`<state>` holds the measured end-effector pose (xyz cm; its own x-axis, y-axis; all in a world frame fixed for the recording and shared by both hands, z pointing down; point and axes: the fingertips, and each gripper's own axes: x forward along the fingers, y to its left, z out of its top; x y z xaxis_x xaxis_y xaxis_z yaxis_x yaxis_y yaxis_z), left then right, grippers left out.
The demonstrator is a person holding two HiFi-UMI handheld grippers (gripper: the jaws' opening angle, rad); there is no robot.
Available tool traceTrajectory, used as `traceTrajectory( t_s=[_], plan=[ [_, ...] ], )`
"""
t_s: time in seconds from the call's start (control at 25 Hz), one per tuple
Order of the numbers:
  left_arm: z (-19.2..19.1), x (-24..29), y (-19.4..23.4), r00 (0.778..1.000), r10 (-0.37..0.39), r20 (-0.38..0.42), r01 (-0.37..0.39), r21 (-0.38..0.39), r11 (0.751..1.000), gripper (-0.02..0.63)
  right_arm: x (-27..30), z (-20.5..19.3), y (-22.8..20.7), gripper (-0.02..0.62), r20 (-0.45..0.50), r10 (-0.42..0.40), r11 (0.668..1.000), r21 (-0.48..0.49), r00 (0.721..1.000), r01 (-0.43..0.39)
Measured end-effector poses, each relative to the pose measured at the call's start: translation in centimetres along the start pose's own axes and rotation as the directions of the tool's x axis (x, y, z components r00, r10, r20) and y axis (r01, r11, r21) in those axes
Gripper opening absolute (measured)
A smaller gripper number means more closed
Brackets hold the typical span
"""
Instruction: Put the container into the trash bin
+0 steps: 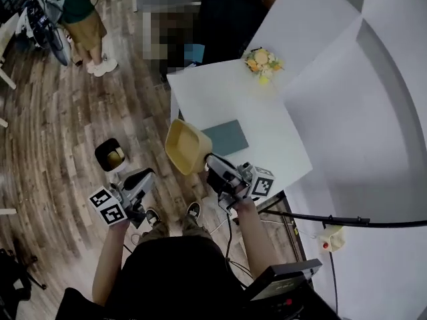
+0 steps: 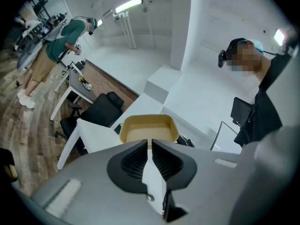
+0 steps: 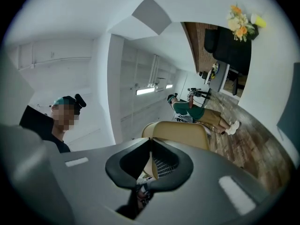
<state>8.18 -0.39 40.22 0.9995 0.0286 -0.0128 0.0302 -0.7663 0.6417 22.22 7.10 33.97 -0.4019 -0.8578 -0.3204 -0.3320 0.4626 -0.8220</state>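
The container (image 1: 187,147) hangs at frame centre, just off the surface (image 1: 220,99) edge, with its rim clamped in your right gripper (image 1: 209,164). Carry it toward the lower left until it is over the bin (image 1: 111,155) on the floor, then release. Hold the closed, empty left gripper (image 1: 147,177) clear.

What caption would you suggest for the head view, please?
Right gripper holds the yellow container by its rim beside the table, trash bin on the floor nearby.
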Motion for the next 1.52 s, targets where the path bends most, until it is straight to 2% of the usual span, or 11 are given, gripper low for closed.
traceTrajectory(
  t_s=[0.28,0.52,0.72,1.0,1.16,1.28,1.4,1.52],
  plan=[
    [2.3,-10.4,3.2,0.993,0.095,0.073,-0.095,-0.012,0.995,0.014,10.0,-6.1,0.1,0.026,-0.103,0.061,0.997,0.044,0.993,-0.057],
    [3.8,-16.7,5.4,0.971,0.187,0.15,-0.183,-0.035,0.982,0.013,16.2,-10.5,-1.0,0.026,-0.185,0.104,0.991,0.105,0.977,-0.085],
    [5.1,-19.7,6.9,0.935,0.284,0.213,-0.28,-0.05,0.959,0.014,20.4,-13.2,-3.2,0.026,-0.283,0.151,0.98,0.171,0.947,-0.105],
    [4.7,-21.1,8.6,0.864,0.418,0.28,-0.406,-0.102,0.908,0.014,24.5,-14.7,-7.7,0.026,-0.39,0.214,0.959,0.256,0.895,-0.118],
    [5.3,-22.0,9.4,0.824,0.462,0.329,-0.45,-0.116,0.885,0.014,27.2,-15.5,-10.0,0.026,-0.421,0.241,0.949,0.29,0.874,-0.122],
    [5.5,-23.7,10.1,0.8,0.486,0.353,-0.468,-0.139,0.873,0.012,28.9,-17.3,-11.6,0.026,-0.459,0.223,0.954,0.285,0.86,-0.095],
    [5.8,-25.7,11.2,0.788,0.495,0.367,-0.468,-0.166,0.868,0.014,30.7,-19.2,-12.4,0.026,-0.494,0.192,0.964,0.255,0.848,-0.07],
    [7.0,-27.9,12.8,0.79,0.485,0.375,-0.457,-0.168,0.874,0.014,32.7,-20.9,-13.1,0.026,-0.498,0.17,0.966,0.253,0.85,-0.045]
  ],
)
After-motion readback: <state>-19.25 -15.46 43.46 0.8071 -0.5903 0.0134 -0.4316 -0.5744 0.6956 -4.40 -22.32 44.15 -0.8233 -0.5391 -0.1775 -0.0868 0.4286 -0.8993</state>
